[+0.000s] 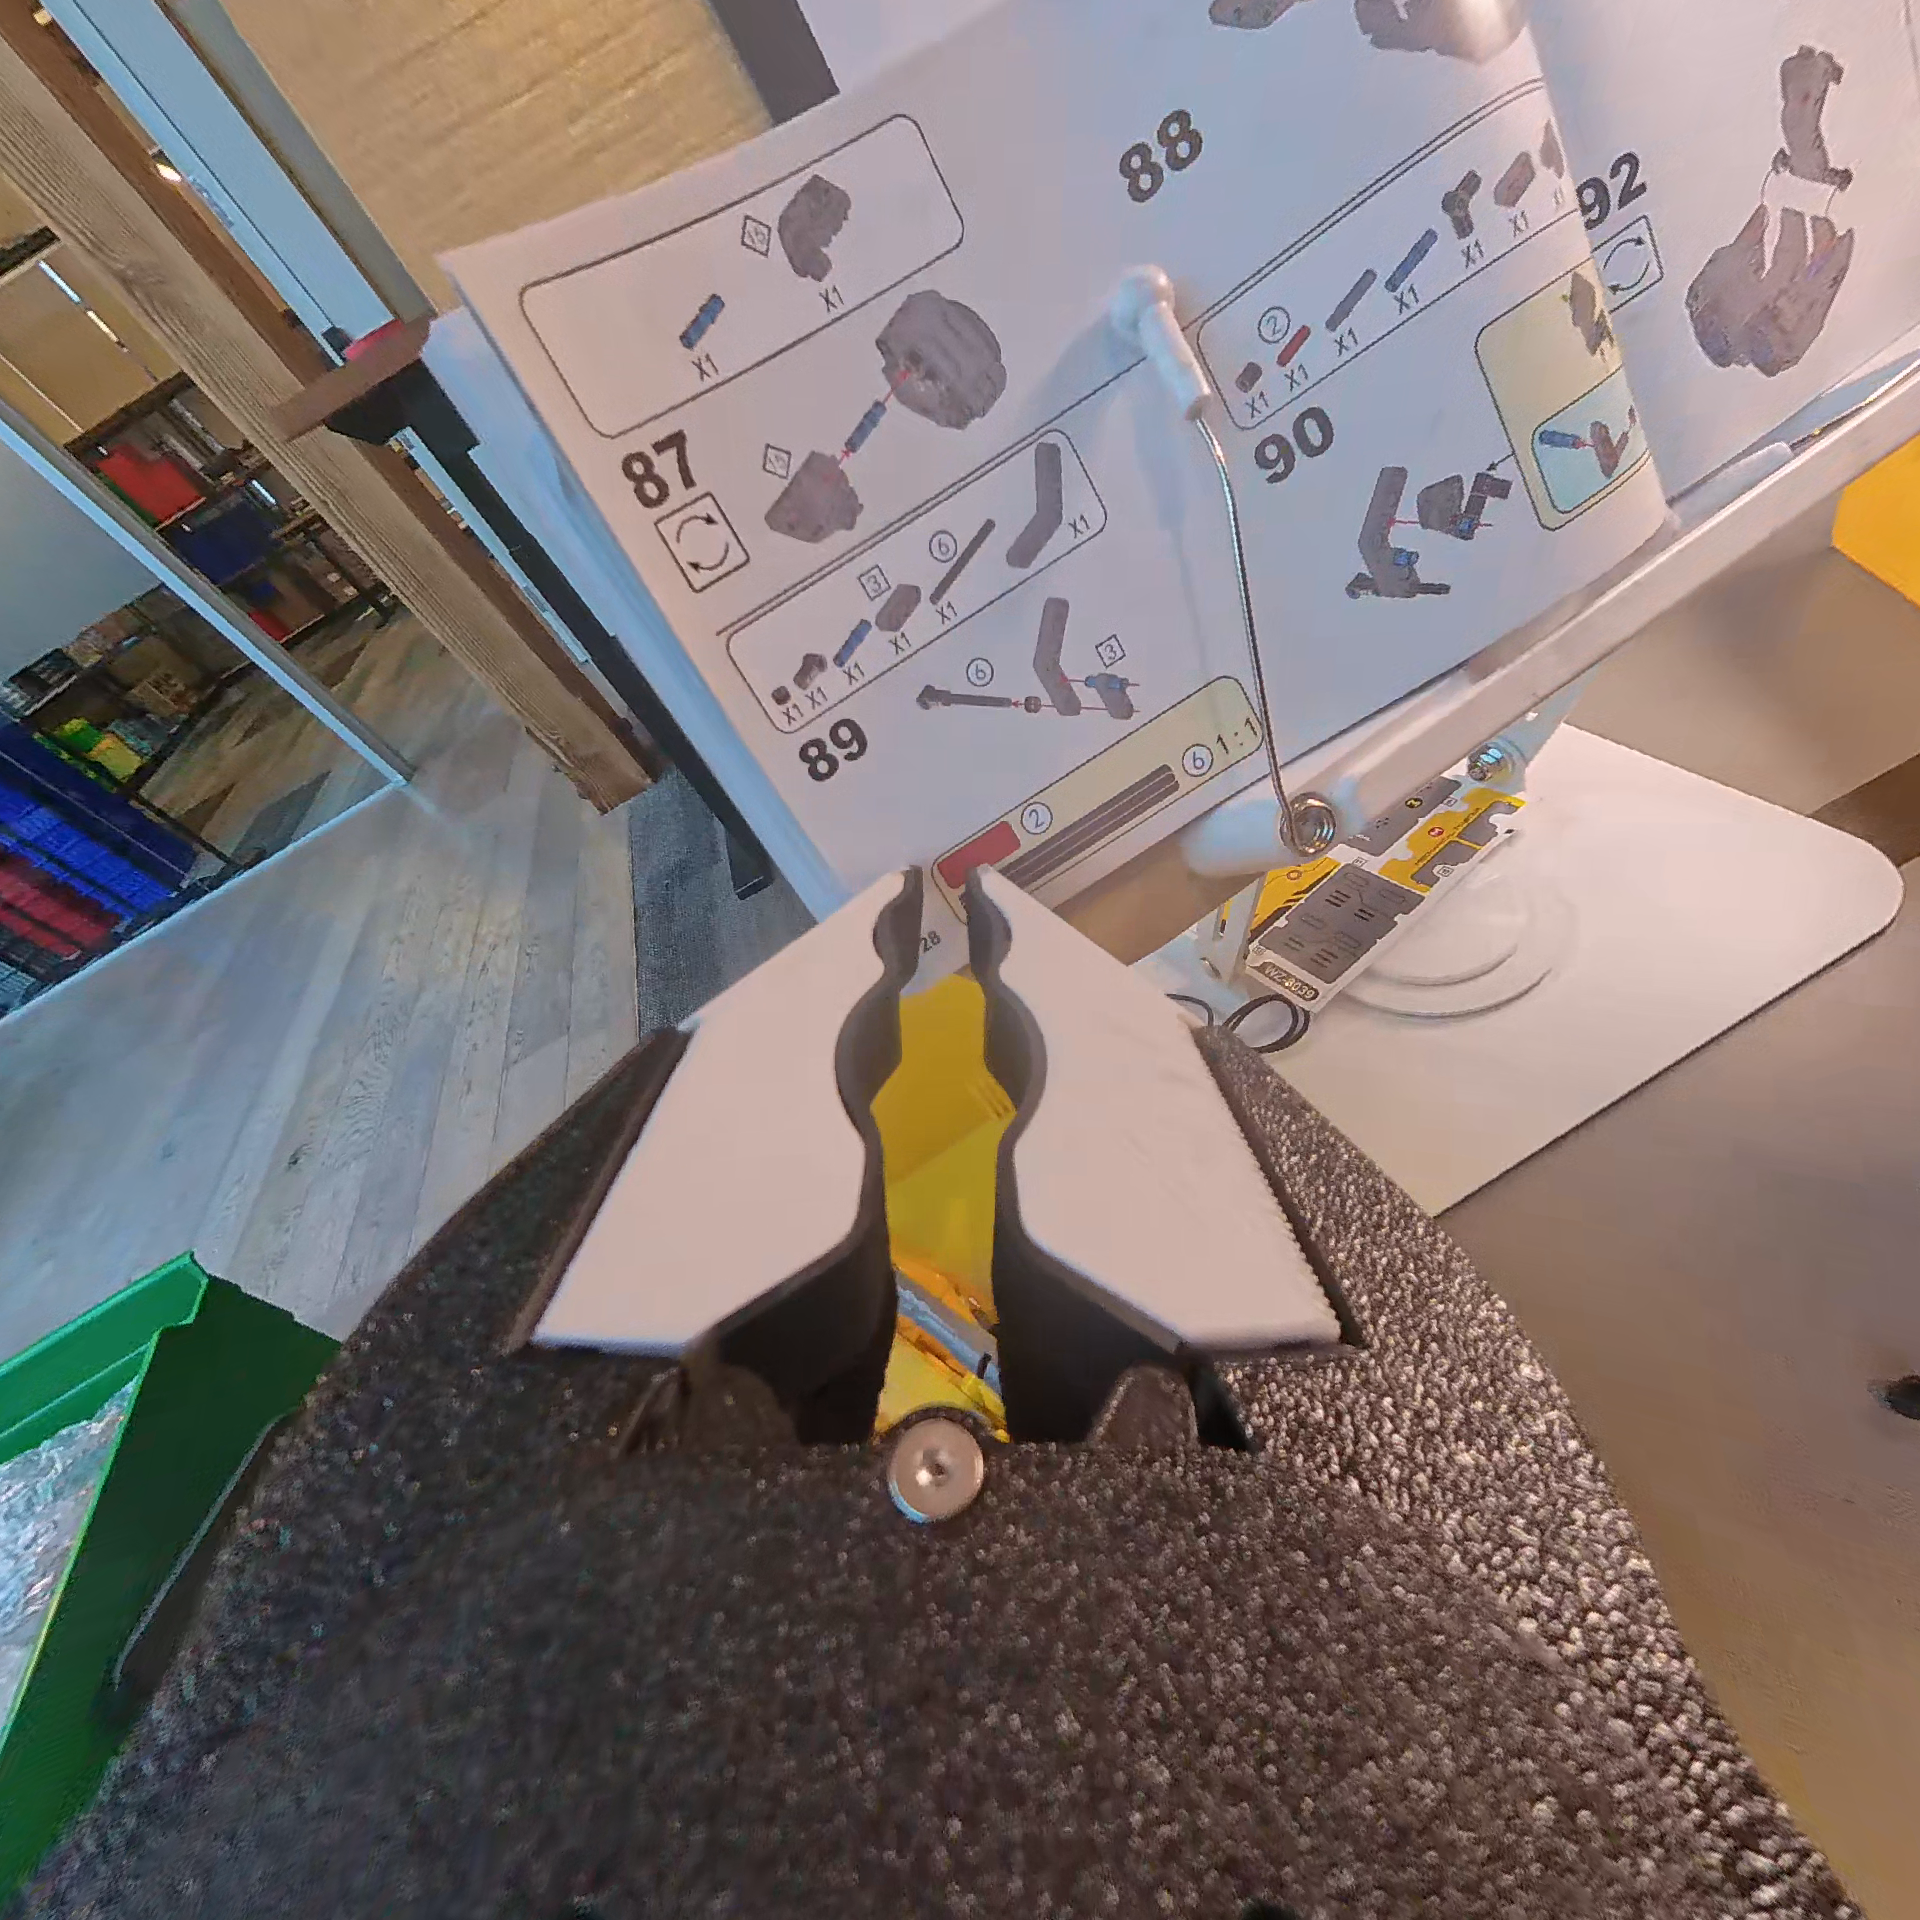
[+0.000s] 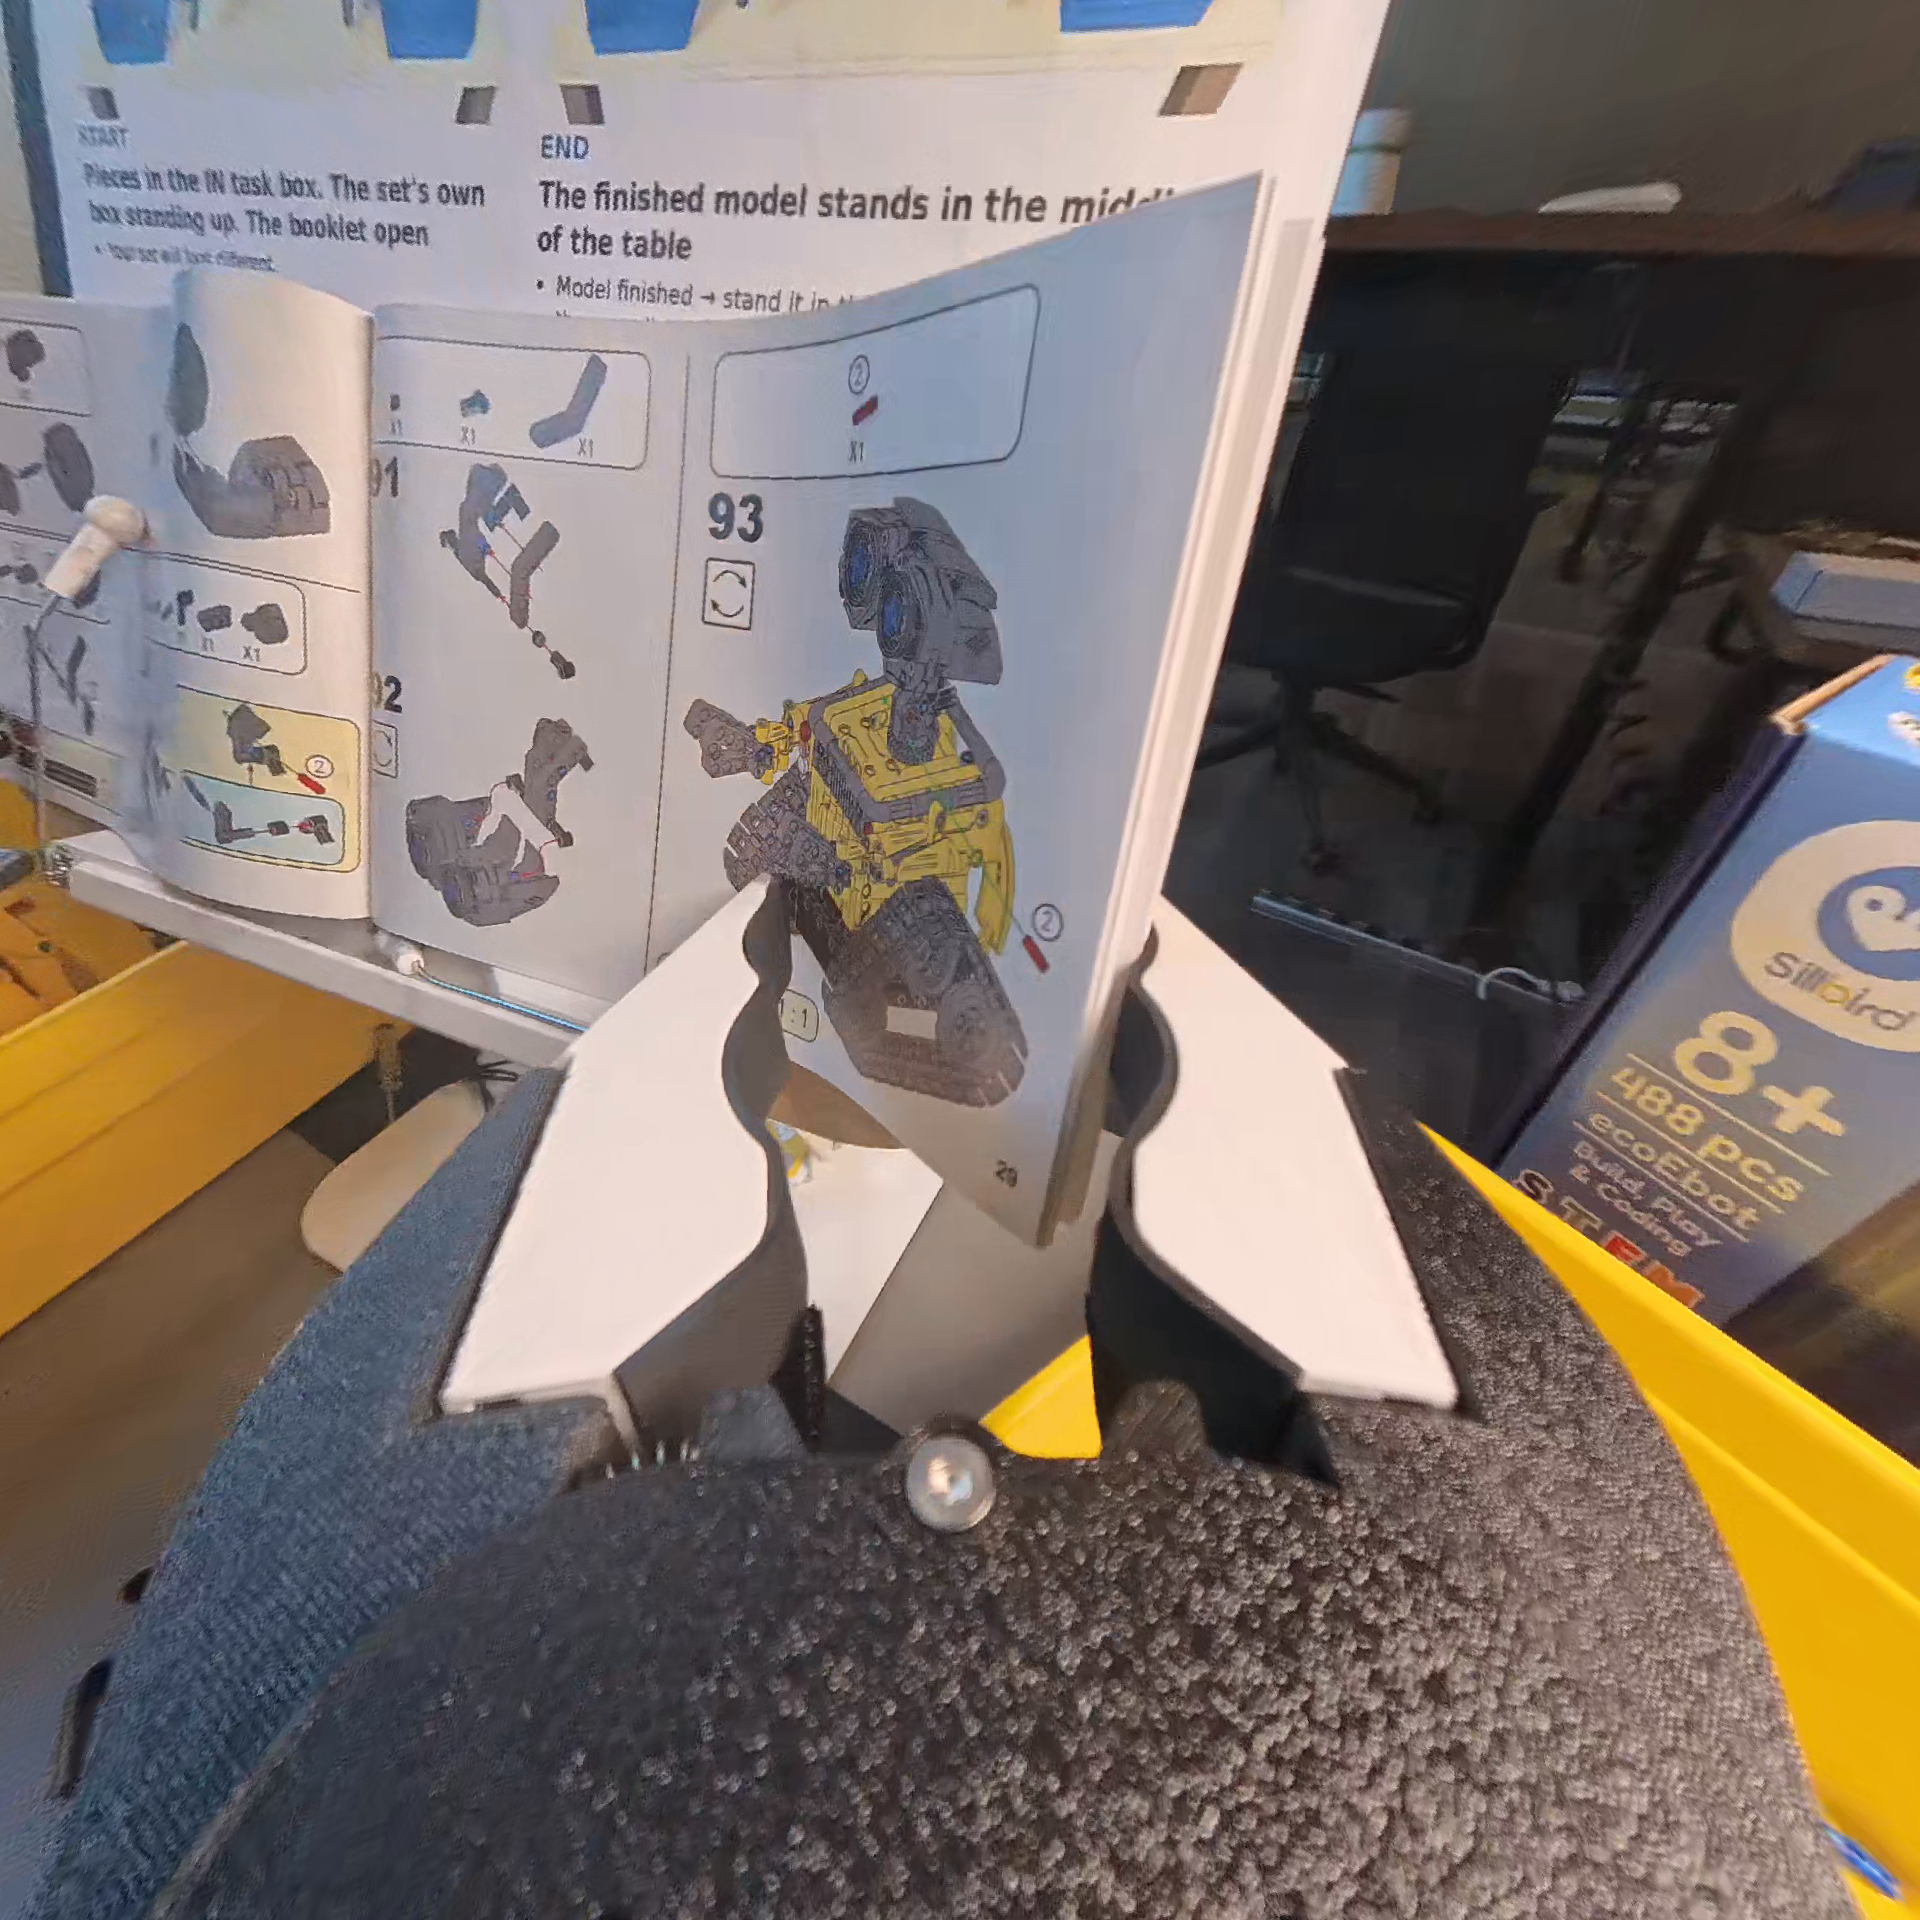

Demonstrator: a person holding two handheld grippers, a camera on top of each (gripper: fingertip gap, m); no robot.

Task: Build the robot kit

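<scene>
Booklet propped open on white stand, centre frame. Thin, floppy pages, best pinched at outer edge. Right gripper fingers spread around the lifted page corner; left gripper fingers nearly together, empty.

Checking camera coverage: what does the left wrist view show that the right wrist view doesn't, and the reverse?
Left wrist view only: green bin, wood-plank floor, shelves of coloured crates behind glass, the stand's white base plate, and the left gripper, nearly closed with nothing visibly between its fingers.

Right wrist view only: blue product box, the printed sheet behind the booklet, a dark office chair, and the right gripper, open around the lifted right-hand page.

Both: the open instruction booklet on its white stand with wire page holders, and yellow bins.
</scene>
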